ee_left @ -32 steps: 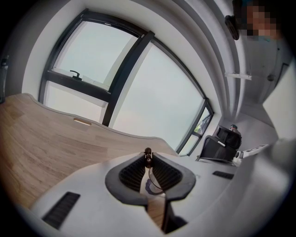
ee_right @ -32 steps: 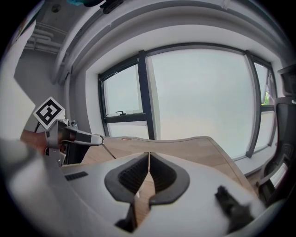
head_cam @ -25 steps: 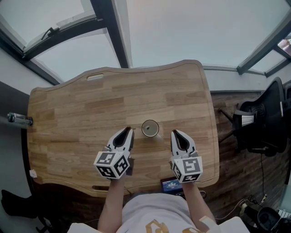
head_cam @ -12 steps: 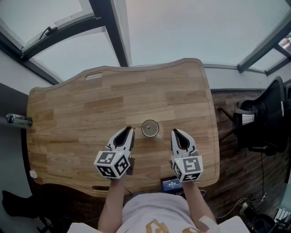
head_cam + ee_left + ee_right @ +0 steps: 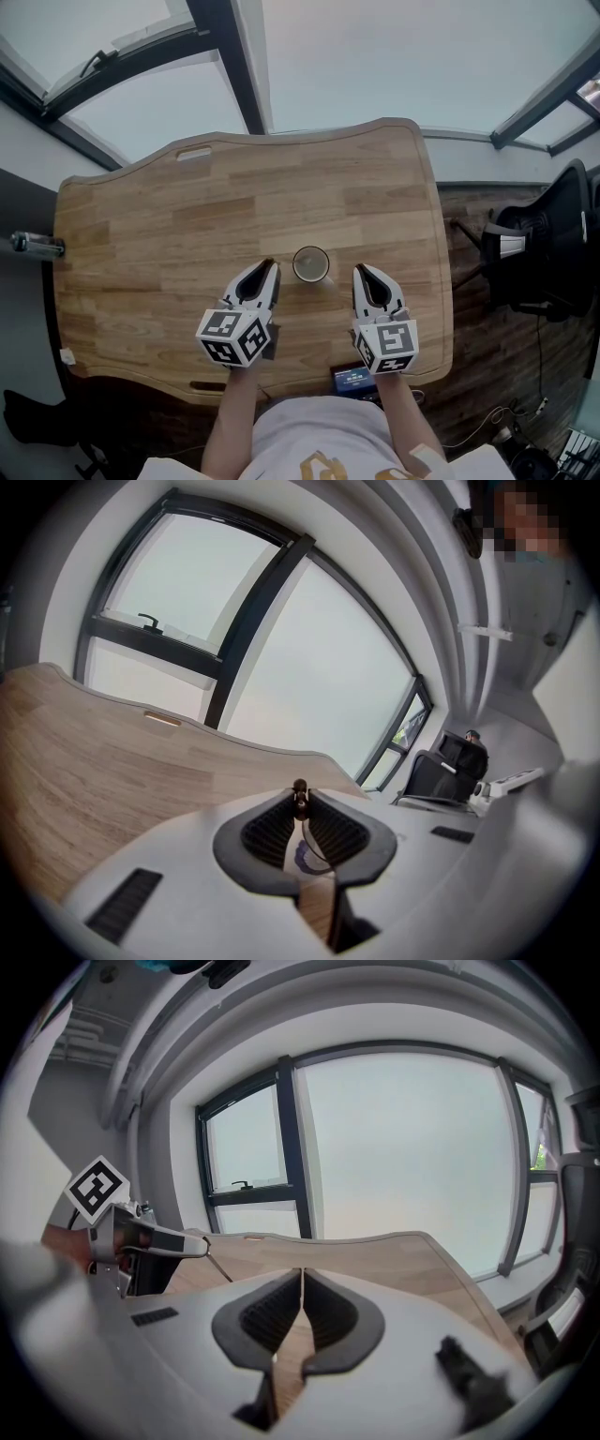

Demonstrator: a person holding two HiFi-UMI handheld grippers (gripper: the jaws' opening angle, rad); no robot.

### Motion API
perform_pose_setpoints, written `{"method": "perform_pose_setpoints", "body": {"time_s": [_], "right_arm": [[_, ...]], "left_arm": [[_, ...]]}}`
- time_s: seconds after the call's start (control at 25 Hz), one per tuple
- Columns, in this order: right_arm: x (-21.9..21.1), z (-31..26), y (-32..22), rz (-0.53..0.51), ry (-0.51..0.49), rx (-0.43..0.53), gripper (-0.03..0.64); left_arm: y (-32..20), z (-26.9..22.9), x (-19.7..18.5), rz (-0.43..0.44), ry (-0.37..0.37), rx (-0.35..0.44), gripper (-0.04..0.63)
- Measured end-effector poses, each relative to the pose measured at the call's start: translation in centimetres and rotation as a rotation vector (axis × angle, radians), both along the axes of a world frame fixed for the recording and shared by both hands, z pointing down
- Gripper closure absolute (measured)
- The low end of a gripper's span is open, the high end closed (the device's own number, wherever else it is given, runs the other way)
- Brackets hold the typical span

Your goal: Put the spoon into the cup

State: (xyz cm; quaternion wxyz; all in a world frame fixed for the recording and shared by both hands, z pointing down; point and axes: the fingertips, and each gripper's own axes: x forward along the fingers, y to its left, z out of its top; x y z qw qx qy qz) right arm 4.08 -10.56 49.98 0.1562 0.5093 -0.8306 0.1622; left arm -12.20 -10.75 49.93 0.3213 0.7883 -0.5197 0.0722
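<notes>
Comparing with a second ago: practically no change. Both grippers sit where they were, one on each side of the round light-coloured cup (image 5: 310, 264), which stands upright on the pale wooden table (image 5: 169, 216). Only the head camera drifted a touch. So no progress: insertion hasn't started, and this looks like a pause before the move.

Left gripper (image 5: 267, 267): jaws pinched on the thin, dark-tipped spoon (image 5: 300, 789), with a small knob end poking out at the jaw tips. The spoon is just left of the cup, not over the rim.

Right gripper (image 5: 362, 271): jaws pressed together, nothing between them.

Hard to read:
- The spoon is basically invisible in the head view, masked by the gripper body.
- The right gripper view shows only a thin rod sticking out of the left gripper's tip.
- Can't tell where the bowl end sits, or whether the cup holds anything.
</notes>
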Motion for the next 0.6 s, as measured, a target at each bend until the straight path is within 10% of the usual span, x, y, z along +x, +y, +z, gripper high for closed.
{"method": "perform_pose_setpoints", "body": {"time_s": [0.6], "right_arm": [[0.34,0.56,-0.17,-0.005,-0.006,-0.015,0.584]], "left_arm": [[-0.43,0.60,0.44,0.005,0.000,-0.016,0.543]]}}
